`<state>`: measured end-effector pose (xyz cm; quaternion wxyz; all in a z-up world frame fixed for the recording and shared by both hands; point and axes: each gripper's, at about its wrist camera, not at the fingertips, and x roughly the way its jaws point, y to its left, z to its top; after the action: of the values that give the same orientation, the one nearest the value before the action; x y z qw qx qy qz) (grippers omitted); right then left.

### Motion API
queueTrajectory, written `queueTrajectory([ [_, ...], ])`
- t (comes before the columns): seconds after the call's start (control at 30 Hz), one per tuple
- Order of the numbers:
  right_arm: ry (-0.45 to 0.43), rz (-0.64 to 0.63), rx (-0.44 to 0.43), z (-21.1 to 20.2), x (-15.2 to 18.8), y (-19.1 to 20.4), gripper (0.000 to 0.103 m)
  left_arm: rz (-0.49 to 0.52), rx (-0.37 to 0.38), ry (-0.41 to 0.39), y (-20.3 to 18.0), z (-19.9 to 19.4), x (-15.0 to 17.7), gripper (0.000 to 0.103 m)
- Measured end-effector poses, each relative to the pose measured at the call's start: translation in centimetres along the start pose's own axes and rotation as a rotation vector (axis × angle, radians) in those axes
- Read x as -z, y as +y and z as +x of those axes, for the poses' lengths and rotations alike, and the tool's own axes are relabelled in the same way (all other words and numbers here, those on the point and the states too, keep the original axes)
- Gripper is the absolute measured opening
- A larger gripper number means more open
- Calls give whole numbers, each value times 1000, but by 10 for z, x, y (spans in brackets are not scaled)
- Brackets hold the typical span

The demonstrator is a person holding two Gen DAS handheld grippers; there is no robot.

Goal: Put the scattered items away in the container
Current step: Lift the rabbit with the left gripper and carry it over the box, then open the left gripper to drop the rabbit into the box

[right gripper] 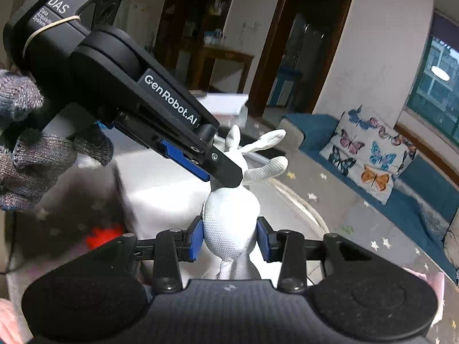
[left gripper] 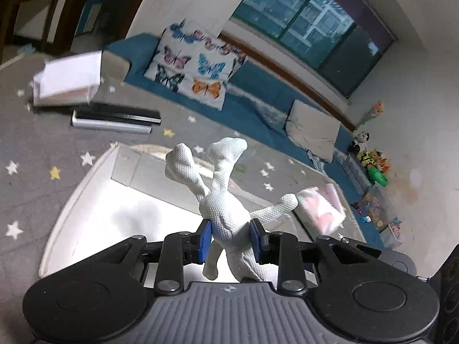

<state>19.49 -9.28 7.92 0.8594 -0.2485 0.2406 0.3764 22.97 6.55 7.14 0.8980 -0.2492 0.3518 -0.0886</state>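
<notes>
Both grippers hold one white stuffed toy (left gripper: pixel 226 209) above the white container (left gripper: pixel 86 200). The left gripper (left gripper: pixel 231 239) fingers pinch its body, the right gripper (right gripper: pixel 229 236) fingers clamp its round head, probably to steady it before dropping it in.

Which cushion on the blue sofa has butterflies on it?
The white cushion nearer the doorway has colourful butterflies; the grey cushion nearer the stuffed toys is plain.

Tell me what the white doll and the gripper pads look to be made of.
White doll: seemingly stretchy knit or mesh fabric over soft stuffing, matte; a fine dimpled weave covers it and the body pinches in between the left gripper pads. Pads: blue, smooth, probably rubber or plastic; the look leaves that open. The right gripper clamps the doll's rounded end.
</notes>
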Motion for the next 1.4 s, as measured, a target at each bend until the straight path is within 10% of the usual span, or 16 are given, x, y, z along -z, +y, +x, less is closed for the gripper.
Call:
queueTrajectory([
  [0.63,147,18,27,73,26,-37,47,-29,-42,80,15,51,10,30],
  [1.4,-15,192,73,-75,59,17,68,103,-26,59,-24,-25,74,31],
])
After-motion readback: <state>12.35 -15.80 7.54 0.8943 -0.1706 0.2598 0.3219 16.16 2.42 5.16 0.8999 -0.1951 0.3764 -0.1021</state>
